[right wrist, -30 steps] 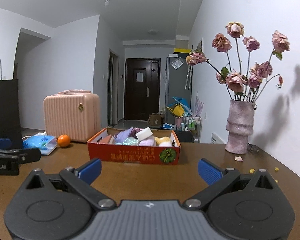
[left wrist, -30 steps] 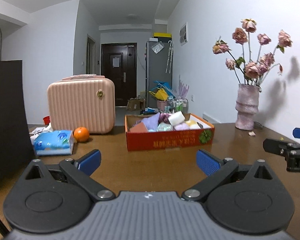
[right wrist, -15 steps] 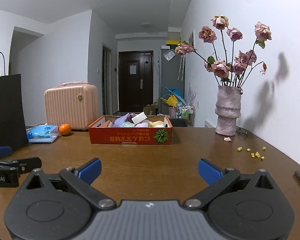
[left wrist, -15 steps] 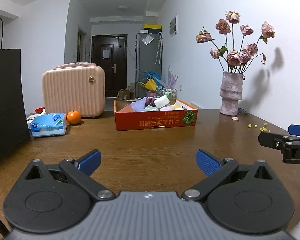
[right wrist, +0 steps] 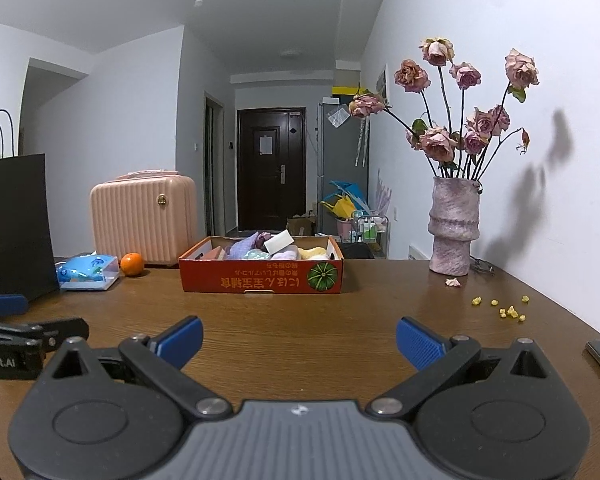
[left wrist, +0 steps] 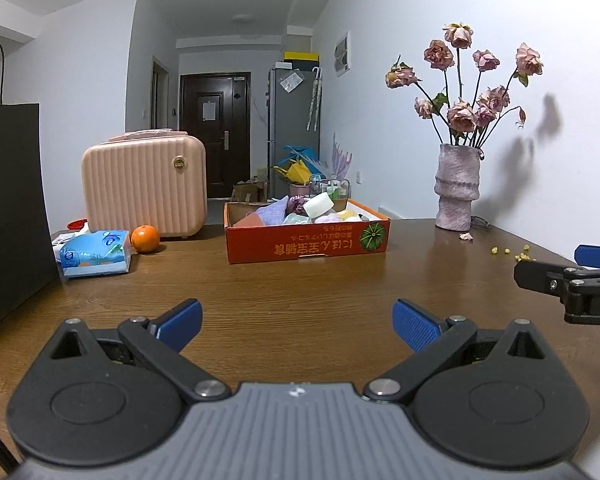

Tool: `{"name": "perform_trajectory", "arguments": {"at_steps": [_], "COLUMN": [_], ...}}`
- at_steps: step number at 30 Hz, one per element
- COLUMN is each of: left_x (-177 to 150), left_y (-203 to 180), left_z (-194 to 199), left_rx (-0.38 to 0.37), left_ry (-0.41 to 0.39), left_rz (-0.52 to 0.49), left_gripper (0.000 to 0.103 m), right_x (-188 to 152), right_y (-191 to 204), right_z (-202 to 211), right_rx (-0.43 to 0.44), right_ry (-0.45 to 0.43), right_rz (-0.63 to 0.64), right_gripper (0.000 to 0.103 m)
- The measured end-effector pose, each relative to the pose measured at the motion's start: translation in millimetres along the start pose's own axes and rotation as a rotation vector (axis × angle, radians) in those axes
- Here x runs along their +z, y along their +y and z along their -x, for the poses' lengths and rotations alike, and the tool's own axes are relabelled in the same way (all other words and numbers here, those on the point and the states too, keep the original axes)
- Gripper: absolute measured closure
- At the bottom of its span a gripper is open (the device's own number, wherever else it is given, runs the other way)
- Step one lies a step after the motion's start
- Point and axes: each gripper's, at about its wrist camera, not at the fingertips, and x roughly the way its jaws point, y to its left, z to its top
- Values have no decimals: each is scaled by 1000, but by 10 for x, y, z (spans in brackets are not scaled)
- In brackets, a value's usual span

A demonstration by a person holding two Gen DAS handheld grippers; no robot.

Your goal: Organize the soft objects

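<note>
Red box of soft objects well beyond both spread, empty tools

Table: brown wood grain, low sheen. Box: printed orange cardboard, matt, holding soft cloth and sponge-like pieces. Suitcase: ribbed pink hard plastic, smooth, with a brass-coloured metal badge. Vase: rough, mottled pinkish ceramic look. Tissue pack: glossy plastic film. Bag: matt black paper. Left gripper: matt black plastic, ridged blue pads, metal pivots.
</note>
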Motion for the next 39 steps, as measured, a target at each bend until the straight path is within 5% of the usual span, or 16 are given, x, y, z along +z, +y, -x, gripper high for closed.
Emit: {"name": "perform_trajectory", "arguments": {"at_steps": [39], "left_x": [-12], "left_y": [2], "left_z": [-9], "left_rx": [-1], "left_ry": [6], "left_rz": [2], "left_gripper": [0], "right_x": [-10], "right_y": [6], "right_z": [7], "right_rx": [5], "right_ry": [5], "right_rz": [4], "right_gripper": [0]}}
